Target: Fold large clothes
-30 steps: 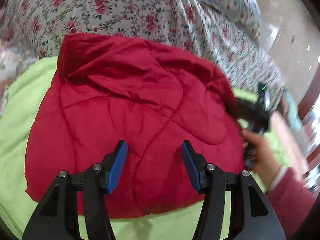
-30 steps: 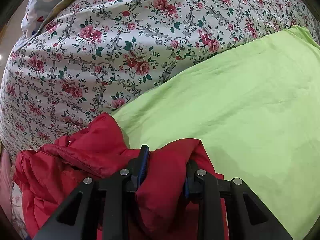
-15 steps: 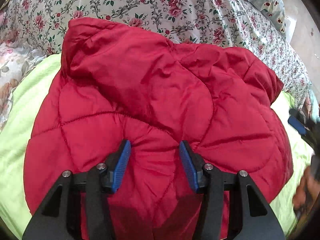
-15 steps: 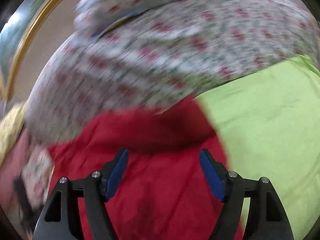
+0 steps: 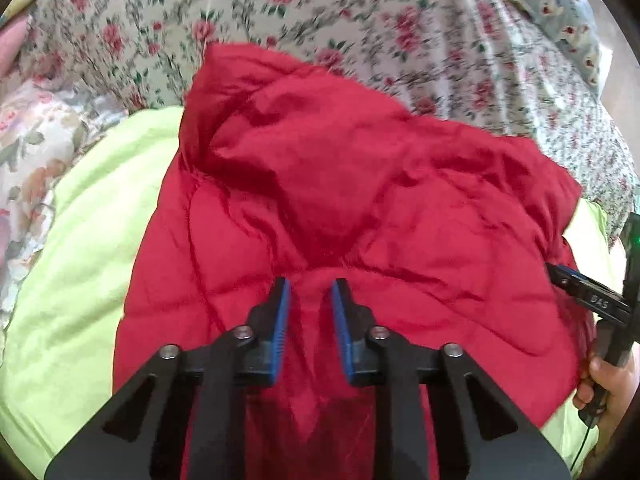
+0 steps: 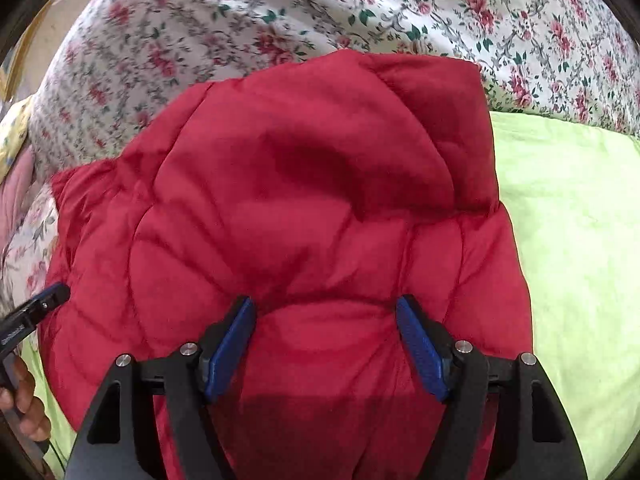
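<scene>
A red quilted jacket (image 5: pixel 360 200) lies bunched in a rough fold on a lime-green sheet (image 5: pixel 80 260). My left gripper (image 5: pixel 310 308) is at its near edge, jaws closing, with a raised ridge of red fabric pinched between the blue pads. In the right wrist view the same jacket (image 6: pixel 300 180) fills the middle. My right gripper (image 6: pixel 326 320) stands wide over its near part, jaws closing slightly, with a bulge of fabric between the pads but not squeezed. Each gripper shows at the edge of the other's view: the right gripper (image 5: pixel 588 292), the left gripper (image 6: pixel 36 308).
A floral quilt (image 5: pixel 360 8) covers the bed behind the jacket and the green sheet (image 6: pixel 572 240) spreads to the sides. A second floral cloth (image 5: pixel 28 152) lies at the far left. A person's hand (image 5: pixel 608 384) holds the right gripper's handle.
The left jaws have narrowed onto a ridge of the jacket. The right gripper has let go of the red fold it held, opened wide and swung round over the jacket.
</scene>
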`<state>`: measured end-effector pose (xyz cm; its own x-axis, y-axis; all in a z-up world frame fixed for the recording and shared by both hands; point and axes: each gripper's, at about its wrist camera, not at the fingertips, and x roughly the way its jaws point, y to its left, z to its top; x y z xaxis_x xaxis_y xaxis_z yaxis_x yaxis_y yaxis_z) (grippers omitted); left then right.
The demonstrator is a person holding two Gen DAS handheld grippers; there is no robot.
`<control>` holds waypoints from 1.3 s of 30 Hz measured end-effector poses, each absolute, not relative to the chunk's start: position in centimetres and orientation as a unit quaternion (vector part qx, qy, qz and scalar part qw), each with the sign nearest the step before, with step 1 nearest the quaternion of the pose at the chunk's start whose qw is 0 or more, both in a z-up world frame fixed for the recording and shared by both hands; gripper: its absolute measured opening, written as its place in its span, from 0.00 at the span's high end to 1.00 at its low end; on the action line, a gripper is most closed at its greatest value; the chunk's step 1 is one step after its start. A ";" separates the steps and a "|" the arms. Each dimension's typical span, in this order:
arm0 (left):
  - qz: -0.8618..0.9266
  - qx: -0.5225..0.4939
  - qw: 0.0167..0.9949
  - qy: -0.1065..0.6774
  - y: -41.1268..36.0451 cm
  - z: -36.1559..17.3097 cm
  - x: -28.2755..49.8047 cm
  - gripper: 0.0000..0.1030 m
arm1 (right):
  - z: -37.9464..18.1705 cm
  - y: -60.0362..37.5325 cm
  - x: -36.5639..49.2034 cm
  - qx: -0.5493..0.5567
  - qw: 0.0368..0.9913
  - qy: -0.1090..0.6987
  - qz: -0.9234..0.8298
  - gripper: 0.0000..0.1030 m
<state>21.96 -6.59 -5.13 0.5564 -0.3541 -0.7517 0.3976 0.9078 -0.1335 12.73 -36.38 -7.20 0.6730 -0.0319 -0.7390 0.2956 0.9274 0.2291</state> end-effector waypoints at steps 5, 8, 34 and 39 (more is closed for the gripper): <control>-0.214 0.011 0.874 0.436 -7.1 -6.6 24.5 0.81 | -8.5 -37.5 14.4 0.192 0.895 0.390 -0.098 0.28; -0.218 -0.008 0.869 0.443 -6.9 -7.2 25.3 0.81 | -9.2 -37.6 14.8 0.198 0.895 0.388 -0.098 0.28; -0.243 -0.078 0.882 0.397 1.7 -3.0 21.4 0.32 | -7.0 -40.0 5.6 0.236 0.909 0.333 -0.083 0.26; -0.249 -0.128 0.868 0.410 4.2 -4.6 22.0 0.25 | -7.5 -41.8 3.8 0.256 0.905 0.325 -0.099 0.17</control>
<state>22.00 4.16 -4.61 0.5391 -0.5379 -0.6482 0.3273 0.8428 -0.4272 3.78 -41.76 -7.46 0.7688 -0.0115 -0.6394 0.3452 0.8491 0.3998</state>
